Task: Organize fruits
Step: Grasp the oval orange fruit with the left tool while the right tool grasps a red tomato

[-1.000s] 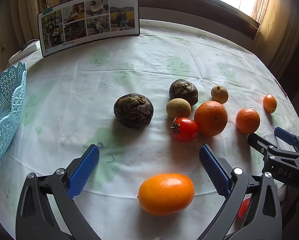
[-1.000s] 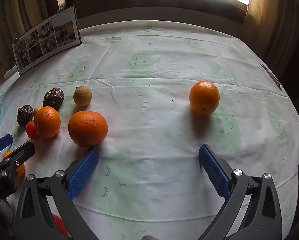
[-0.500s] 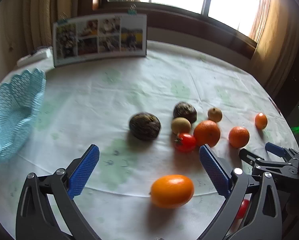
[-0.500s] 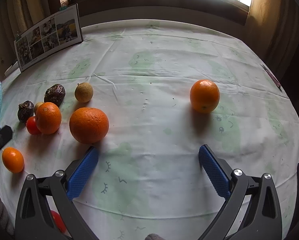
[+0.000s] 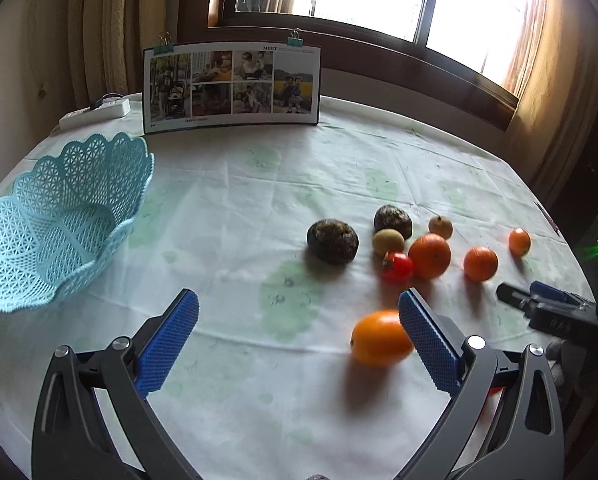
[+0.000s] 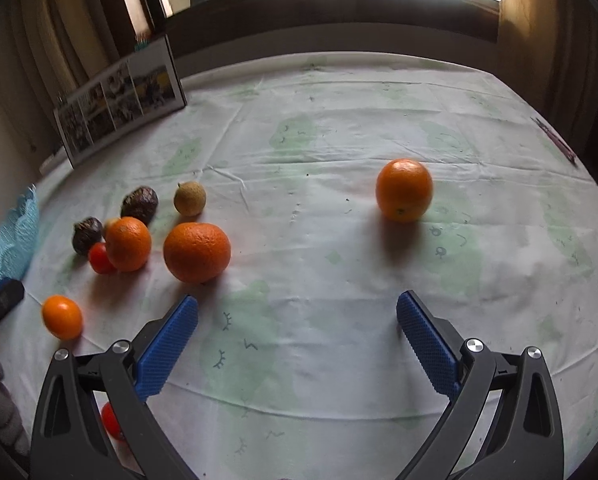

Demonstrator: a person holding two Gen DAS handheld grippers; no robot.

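Note:
Several fruits lie on a round table with a pale green-patterned cloth (image 5: 259, 208). In the left wrist view an oval orange fruit (image 5: 379, 338) sits just inside the right finger of my open left gripper (image 5: 299, 336). Beyond it cluster two dark wrinkled fruits (image 5: 333, 241), a kiwi (image 5: 388, 241), a red tomato (image 5: 397, 267) and oranges (image 5: 430, 256). A light blue lattice basket (image 5: 59, 224) stands empty at the left. My right gripper (image 6: 297, 334) hangs open over bare cloth, a large orange (image 6: 197, 252) ahead left and a lone orange (image 6: 404, 190) ahead right.
A photo calendar (image 5: 233, 84) stands at the table's far edge below the window, with a white power strip (image 5: 95, 112) to its left. Curtains hang on both sides. A small red fruit (image 6: 111, 420) lies near the front edge behind my right gripper's left finger.
The left gripper has pulled back and risen, tilting left, so the basket and window came into view and the oval orange fruit slid toward its right finger. The right gripper has lifted slightly.

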